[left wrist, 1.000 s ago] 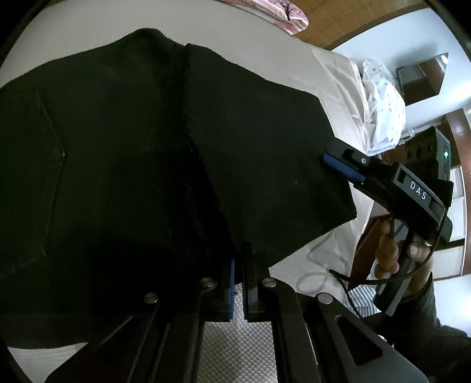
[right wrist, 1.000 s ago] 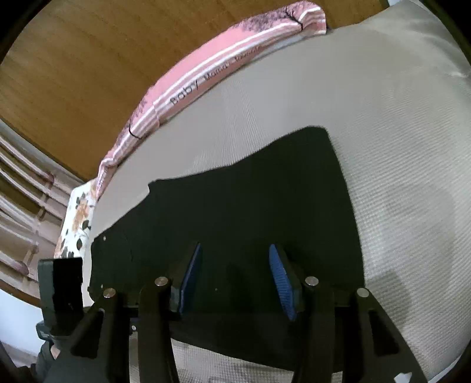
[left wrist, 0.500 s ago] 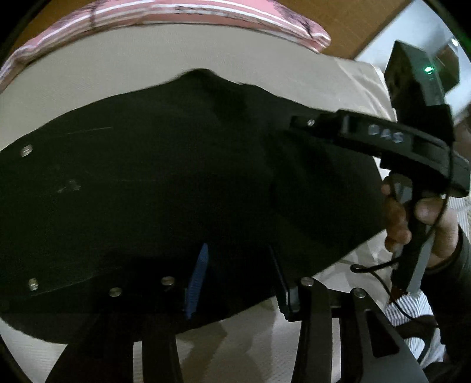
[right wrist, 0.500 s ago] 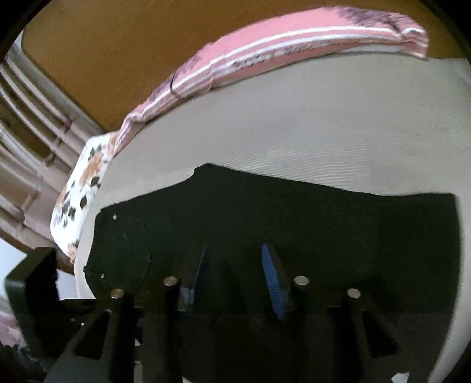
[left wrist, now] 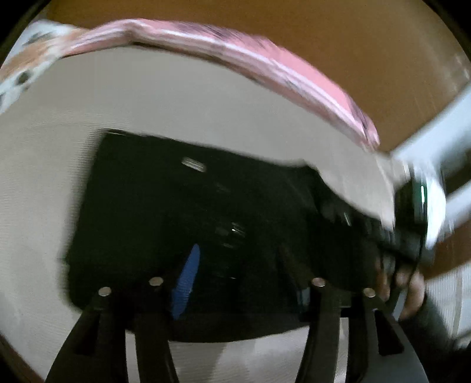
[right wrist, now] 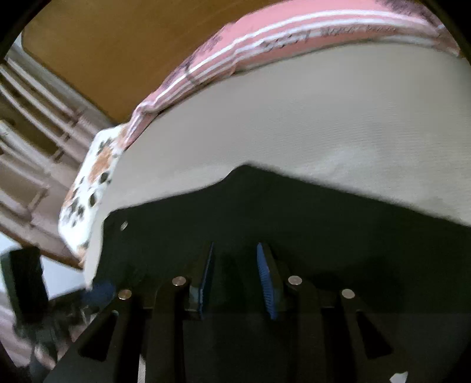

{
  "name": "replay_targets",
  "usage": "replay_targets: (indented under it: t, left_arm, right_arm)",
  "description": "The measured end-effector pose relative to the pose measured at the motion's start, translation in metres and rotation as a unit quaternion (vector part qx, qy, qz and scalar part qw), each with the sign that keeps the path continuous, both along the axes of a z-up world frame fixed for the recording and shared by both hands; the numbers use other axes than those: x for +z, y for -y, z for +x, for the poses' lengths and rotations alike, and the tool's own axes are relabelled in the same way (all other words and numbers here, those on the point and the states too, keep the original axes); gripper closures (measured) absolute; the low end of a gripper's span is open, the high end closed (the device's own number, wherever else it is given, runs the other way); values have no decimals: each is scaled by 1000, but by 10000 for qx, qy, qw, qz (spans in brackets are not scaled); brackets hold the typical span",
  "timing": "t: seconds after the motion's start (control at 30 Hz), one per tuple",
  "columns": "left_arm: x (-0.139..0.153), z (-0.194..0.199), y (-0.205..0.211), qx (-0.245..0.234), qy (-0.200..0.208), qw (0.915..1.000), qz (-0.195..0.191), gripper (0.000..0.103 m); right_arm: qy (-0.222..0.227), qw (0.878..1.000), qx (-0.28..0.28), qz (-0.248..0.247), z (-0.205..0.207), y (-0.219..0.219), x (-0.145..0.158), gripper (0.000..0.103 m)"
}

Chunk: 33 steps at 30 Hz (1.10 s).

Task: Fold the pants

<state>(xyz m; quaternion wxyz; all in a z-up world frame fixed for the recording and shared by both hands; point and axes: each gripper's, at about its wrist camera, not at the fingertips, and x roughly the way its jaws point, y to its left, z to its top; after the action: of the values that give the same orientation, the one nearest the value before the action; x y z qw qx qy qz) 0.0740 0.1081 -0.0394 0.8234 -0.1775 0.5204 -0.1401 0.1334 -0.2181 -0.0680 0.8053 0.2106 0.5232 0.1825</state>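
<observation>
- Bed (left wrist: 147,106): the pale textured cover fills most of both your wrist views and carries everything else.
- Pink striped blanket (right wrist: 309,26): it runs along the bed's far edge, in front of a brown wooden wall (right wrist: 103,44). A floral cloth (right wrist: 91,179) hangs at the far left corner in your right wrist view.
- Pants (left wrist: 191,206): black, lying as a flat, roughly rectangular bundle on the bed's near half. The near edge sits under both of your tools, and small metal rivets glint on the top layer. In your right wrist view the pants (right wrist: 294,212) spread across the lower frame, with one peak pointing toward the far edge.
- Left gripper (left wrist: 244,280): jaws wide apart over the pants' near edge, with nothing between the blue pads. Whether the tips touch the cloth is lost to blur.
- Right gripper (right wrist: 235,280): jaws parted, a clear gap between the pads, over the pants, clamping nothing. In your left view it appears blurred at the pants' right edge, your right hand (left wrist: 406,288) around its handle.
</observation>
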Motion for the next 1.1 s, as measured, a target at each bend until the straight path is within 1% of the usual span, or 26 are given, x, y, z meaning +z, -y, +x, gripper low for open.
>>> replay_targets:
  t: [0.03,0.07,0.1,0.17,0.2,0.27,0.3,0.33,0.4,0.43,0.5,0.57,0.63,0.8,0.97,1.07,1.1]
  left_arm:
    - [-1,0,-16,181,17,9998,-71,45]
    - [-1,-3,-40,507,-36,9985,-217,45]
    - [-2,-7,-58,747,-136,9964,-381,45]
    - [-8,-11,-92,1188,-302,9894,-776,44]
    - [-13,-14,-108,1472,-429,9828,-1025,44]
    - [-22,-19,-124,1785,-618,9721,-1391,44]
    - [-30,-24,-132,1948,-756,9649,-1592,44]
    - [-38,-25,-133,2048,-884,9596,-1716,44]
    - [-51,-33,-138,2166,-1136,9482,-2028,44]
    - [-55,-35,-130,2185,-1216,9446,-2125,44]
    - [-63,-39,-125,2159,-1321,9420,-2203,44]
    - [-70,-41,-122,2138,-1413,9406,-2226,44]
    - [-75,-43,-123,2158,-1425,9413,-2172,44]
    - [-76,-31,-116,2182,-1063,9490,-2011,44]
    - [-79,-17,-115,2295,-813,9497,-1971,44]
    - [-78,-12,-112,2195,-540,9569,-1825,44]
    - [-78,-12,-111,2206,-523,9572,-1798,44]
  right_arm:
    - [-8,10000,10,-30,-4,-2,0,66]
    - [20,10000,-1,-81,-8,-5,1,62]
    - [78,9999,-13,-118,-14,-7,4,60]
    - [109,9999,-54,-115,-20,-8,9,50]
    - [125,9999,-96,-53,-24,-9,12,48]
    - [115,9998,-165,28,-29,-10,16,42]
    - [78,9997,-222,95,-32,-10,18,41]
    - [66,9996,-249,146,-34,-11,19,40]
    - [56,9993,-304,208,-37,-12,22,40]
    - [58,9992,-323,231,-39,-12,23,39]
    - [60,9991,-336,240,-41,-13,25,39]
    - [66,9992,-318,227,-43,-16,27,38]
    - [68,9993,-301,200,-43,-17,27,38]
    - [-3,9994,-285,219,-45,-22,23,38]
    - [-42,9992,-301,273,-45,-23,19,38]
    - [-44,9993,-291,213,-44,-26,18,38]
    - [-42,9994,-296,172,-44,-27,18,38]
